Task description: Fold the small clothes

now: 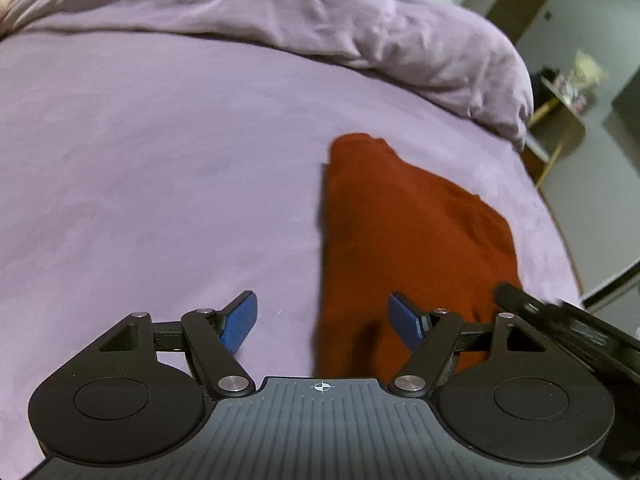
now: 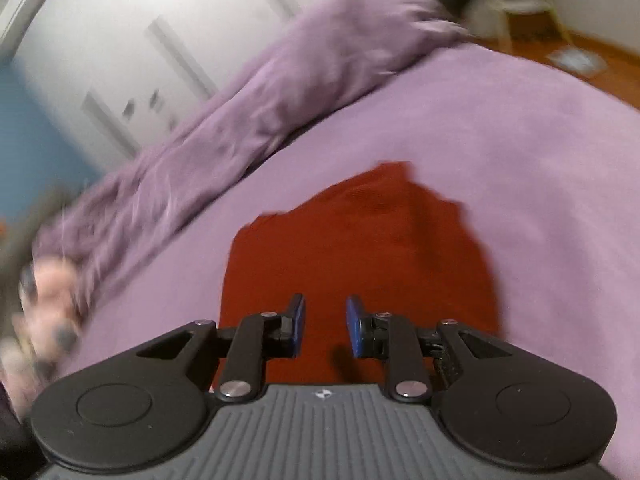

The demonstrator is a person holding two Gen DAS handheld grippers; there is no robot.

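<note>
Black linkage arms and blue pads of the left gripper (image 1: 322, 322) fill the bottom of the left wrist view, its jaws spread wide with nothing clamped between them. Between and beyond the pads, a rust-red garment (image 1: 404, 240) is seen lying on the purple bedsheet (image 1: 140, 168), right of centre in the frame, its near part passing under the right-hand pad. A crumpled purple duvet (image 1: 320, 20) is bunched along the top of the frame. At the lower right edge, part of a second black tool is seen, blurred.

In the right wrist view, the right gripper (image 2: 325, 326) is shown at the bottom centre with its jaws parted narrowly; no cloth is pinched between the pads. The red garment (image 2: 360, 240) is seen directly ahead of it, at the middle of the frame, flat on the sheet. At the left edge, blurred fingers of a hand (image 2: 44, 308) are visible.
</note>
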